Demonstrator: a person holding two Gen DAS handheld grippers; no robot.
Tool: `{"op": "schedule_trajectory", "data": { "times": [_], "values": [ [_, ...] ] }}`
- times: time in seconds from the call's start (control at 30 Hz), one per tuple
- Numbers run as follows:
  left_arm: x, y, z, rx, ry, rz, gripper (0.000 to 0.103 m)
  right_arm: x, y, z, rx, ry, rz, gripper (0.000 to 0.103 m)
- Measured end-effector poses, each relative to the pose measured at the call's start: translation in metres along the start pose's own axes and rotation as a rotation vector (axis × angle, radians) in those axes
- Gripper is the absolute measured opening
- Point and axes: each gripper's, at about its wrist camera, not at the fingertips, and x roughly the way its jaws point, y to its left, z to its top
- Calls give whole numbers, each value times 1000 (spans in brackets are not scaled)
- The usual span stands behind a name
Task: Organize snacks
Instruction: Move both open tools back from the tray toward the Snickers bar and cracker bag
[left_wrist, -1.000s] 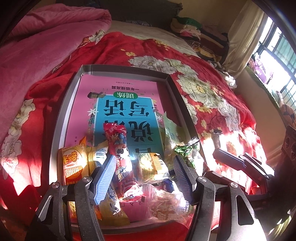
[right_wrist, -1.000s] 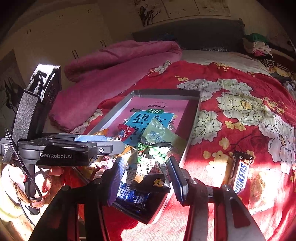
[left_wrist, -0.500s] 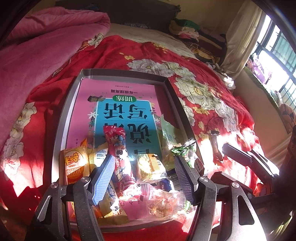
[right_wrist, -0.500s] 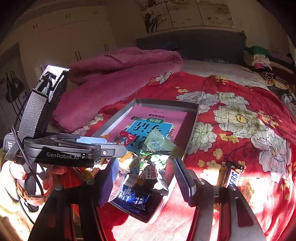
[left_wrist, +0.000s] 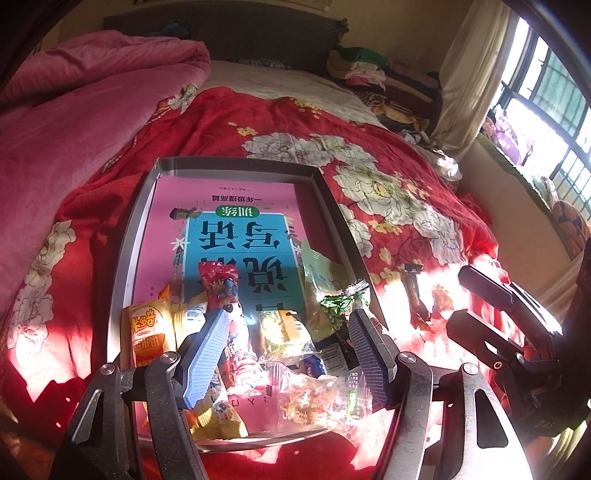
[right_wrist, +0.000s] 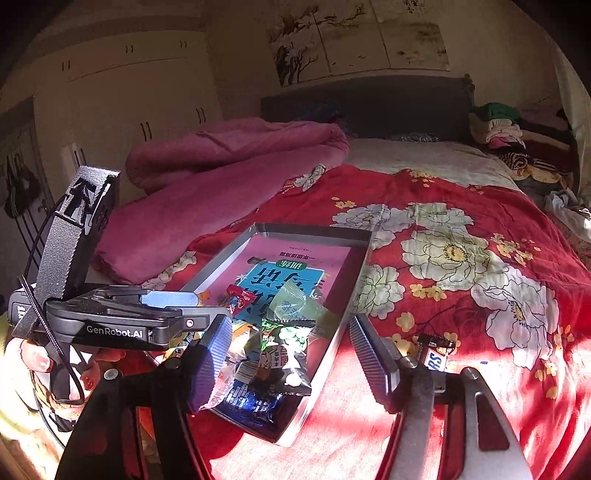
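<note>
The bed (right_wrist: 461, 258), covered w/ a red flowered quilt, is used as the work surface, and a pink blanket (left_wrist: 74, 122) is pushed to one side, probably to leave room. On the quilt a grey metal tray (left_wrist: 125, 236) is laid, w/ a pink-and-blue book (left_wrist: 229, 229) flat inside as a liner. The snacks (left_wrist: 258, 332) are gathered at the near end of the tray (the far end is not filled), i.e. close to both grippers. One Snickers bar (right_wrist: 436, 354) is left outside, on the quilt just beside the tray, so it is likely the next item. The left gripper (left_wrist: 288, 343) is held wide open above the pile, nothing grasped. The right gripper (right_wrist: 291, 354) is also wide open and empty, near the tray's corner.
</note>
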Motion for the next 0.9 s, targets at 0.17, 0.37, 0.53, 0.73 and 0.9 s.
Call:
{"op": "schedule_trajectory", "data": {
  "times": [0.17, 0.37, 0.53, 0.73, 0.9],
  "values": [
    [-9, -7, 0, 13, -23, -12, 75, -10, -4, 2, 15, -26, -17, 73],
    [-18, -16, -2, 19, -32, -24, 76, -25, -9, 4, 21, -57, -38, 78],
    [-27, -23, -2, 19, -45, -33, 76, -38, -14, 6, 31, -77, -49, 80],
    [-41, -34, -1, 17, -69, -47, 76, -53, -19, 6, 33, -106, -63, 82],
    [-47, -47, -1, 22, -76, -62, 76, -67, -27, 7, 37, -136, -102, 83]
  ]
}}
